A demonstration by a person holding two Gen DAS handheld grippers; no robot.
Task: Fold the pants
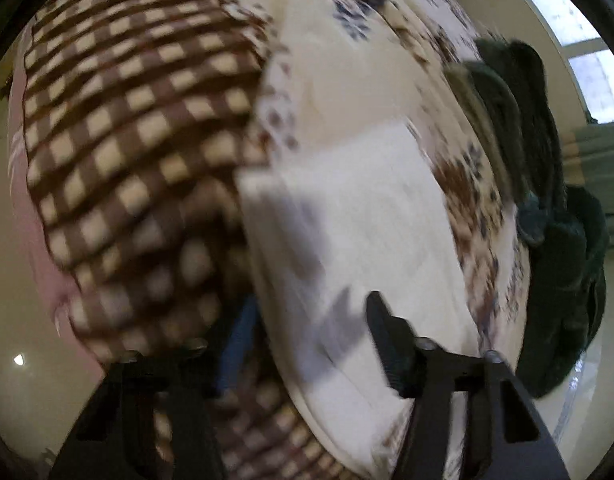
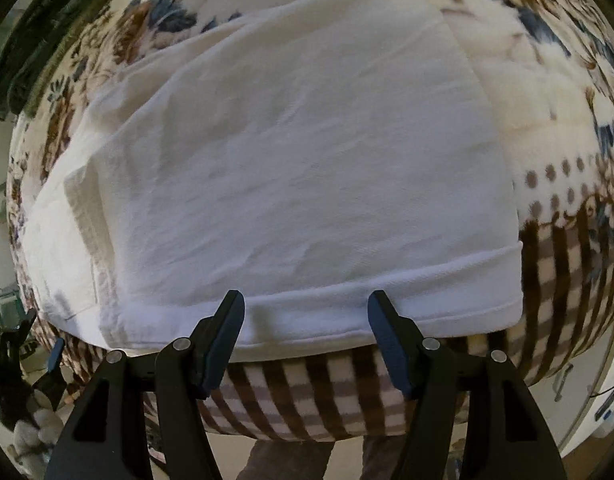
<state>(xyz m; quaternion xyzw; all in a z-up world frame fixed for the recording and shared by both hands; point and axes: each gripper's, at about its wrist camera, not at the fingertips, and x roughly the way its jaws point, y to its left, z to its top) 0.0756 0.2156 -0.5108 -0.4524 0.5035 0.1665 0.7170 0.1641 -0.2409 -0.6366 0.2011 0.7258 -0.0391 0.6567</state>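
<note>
One pair of white pants (image 2: 291, 168) was seen lying folded into a broad, thick rectangle on a blanket (image 2: 567, 240). The cloth looked like soft woven cotton, lightly creased, with a stitched hem band along the near edge and several layers stepped at the left side. The blanket was fleecy, printed with brown-and-cream checks at its border and with brown and blue flowers on cream further in; a row of brown dots was seen between the two patterns.

The right gripper (image 2: 305, 312) was held spread wide, its two black fingers apart and poised over the hem band, with nothing clamped between them. In the left wrist view, which was badly blurred, the pants (image 1: 347, 220) were seen as a white slab beside the checked border (image 1: 119, 128). The left gripper (image 1: 303, 344) was also seen spread, one finger (image 1: 387, 340) over the white cloth and the other lost in blur. A heap of dark green cloth (image 1: 547, 200) was draped at the blanket's far edge.
</note>
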